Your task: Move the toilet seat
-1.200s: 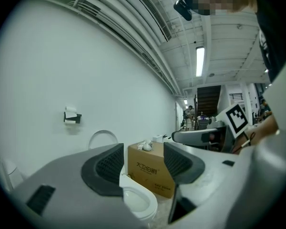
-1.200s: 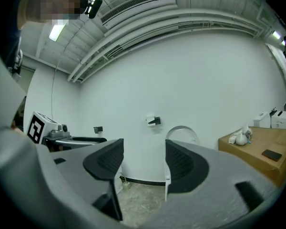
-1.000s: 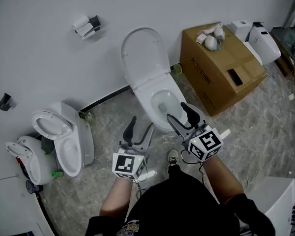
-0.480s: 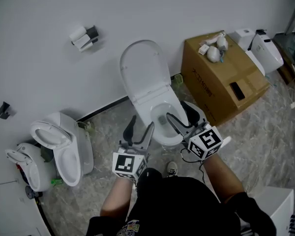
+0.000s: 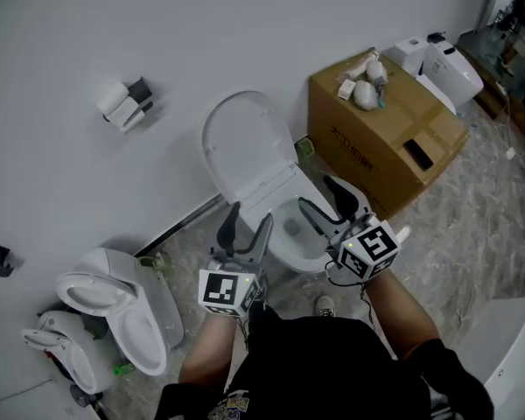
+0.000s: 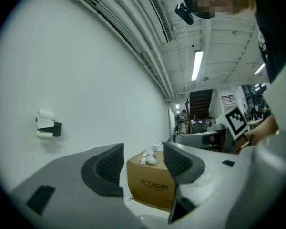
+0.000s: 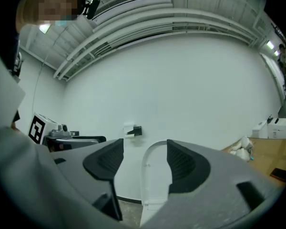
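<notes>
Found toilet seat point(image 5: 245, 147) tipped up, standing near upright above toilet bowl point(image 5: 290, 234) and leaning back toward white wall point(image 5: 245, 33). Logged left gripper point(image 5: 245, 226) low in head view, just short of the bowl's near-left rim and not touching it; pointing level, jaws standing apart, nothing between the pads. Through that gap in left gripper view, only the far-off cardboard box point(image 5: 385, 138). Logged right gripper point(image 5: 319, 198) over the bowl's near-right side, also level; jaws wide apart and empty. In right gripper view, the raised seat framed between the two dark ribbed pads but well beyond them, no contact. Cannot tell from head view whether the right fingertips hang above the rim or just brush it. Marked box standing just right of the toilet, against the wall, with a few white lumps point(image 5: 359, 86) on its top. Noted paper roll holder point(image 5: 122, 103) fixed to the wall, up and left of the seat. Spotted second toilet point(image 5: 122, 309) lower left, well apart from the first, its own seat open. Grey marbled floor point(image 5: 472, 208) underfoot. Both marker cubes facing up toward the head camera, forearms behind them.
</notes>
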Motion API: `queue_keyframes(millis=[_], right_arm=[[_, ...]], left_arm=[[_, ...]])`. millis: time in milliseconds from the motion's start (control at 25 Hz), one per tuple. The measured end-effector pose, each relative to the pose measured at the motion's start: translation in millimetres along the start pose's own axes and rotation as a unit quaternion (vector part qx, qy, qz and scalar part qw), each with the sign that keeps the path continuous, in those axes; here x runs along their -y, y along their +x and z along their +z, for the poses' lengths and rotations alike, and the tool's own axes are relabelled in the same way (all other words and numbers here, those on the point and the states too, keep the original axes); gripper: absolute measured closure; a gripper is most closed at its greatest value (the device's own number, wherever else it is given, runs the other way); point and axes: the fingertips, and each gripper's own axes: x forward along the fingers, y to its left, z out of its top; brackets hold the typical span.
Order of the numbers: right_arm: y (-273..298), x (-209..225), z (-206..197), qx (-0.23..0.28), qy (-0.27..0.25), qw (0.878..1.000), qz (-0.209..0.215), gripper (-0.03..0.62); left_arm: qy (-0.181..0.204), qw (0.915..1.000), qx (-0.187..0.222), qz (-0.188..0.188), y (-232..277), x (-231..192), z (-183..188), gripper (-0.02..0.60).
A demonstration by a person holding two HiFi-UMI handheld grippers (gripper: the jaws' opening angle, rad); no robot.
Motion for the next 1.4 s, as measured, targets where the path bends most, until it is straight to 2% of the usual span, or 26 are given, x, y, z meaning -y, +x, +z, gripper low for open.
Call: queue_keyframes(millis=[160, 320, 560, 720, 1040, 1240, 1400], right_arm=[[40.3, 1.9, -2.2, 0.009, 0.022, 0.998, -0.063, 0.312], [72.6, 1.6, 2.0, 0.027, 0.017, 0.993, -0.112, 0.310], [87.1, 3.8, 8.0, 0.044, 0.019, 0.982, -0.181, 0.311], [73.9, 14.3, 6.2, 0.047, 0.016, 0.971, -0.233, 0.312], [18.2, 32.1, -12.1, 0.043, 0.027, 0.942, -0.332, 0.312], [-23.9, 53.6, -27.8, 0.043, 0.051, 0.925, -0.375, 0.312], [-51.1, 76.7, -49.5, 0.036, 0.071, 0.916, -0.393, 0.312]], left_arm=[[0.005, 0.9976, -0.004, -0.069, 19.9, -44.0, -5.6, 0.342], [0.012, 0.9927, 0.006, -0.120, 41.7, -80.4, -1.6, 0.342], [0.007, 0.9811, 0.005, -0.193, 66.9, -98.5, -0.3, 0.342], [0.003, 0.9698, 0.000, -0.244, 84.5, -85.4, -5.9, 0.342], [-0.009, 0.9389, -0.018, -0.344, 105.4, -32.7, -31.6, 0.342], [-0.003, 0.9234, -0.030, -0.383, 112.4, 7.4, -47.2, 0.342], [0.005, 0.9158, -0.046, -0.399, 122.2, 34.5, -70.0, 0.342]])
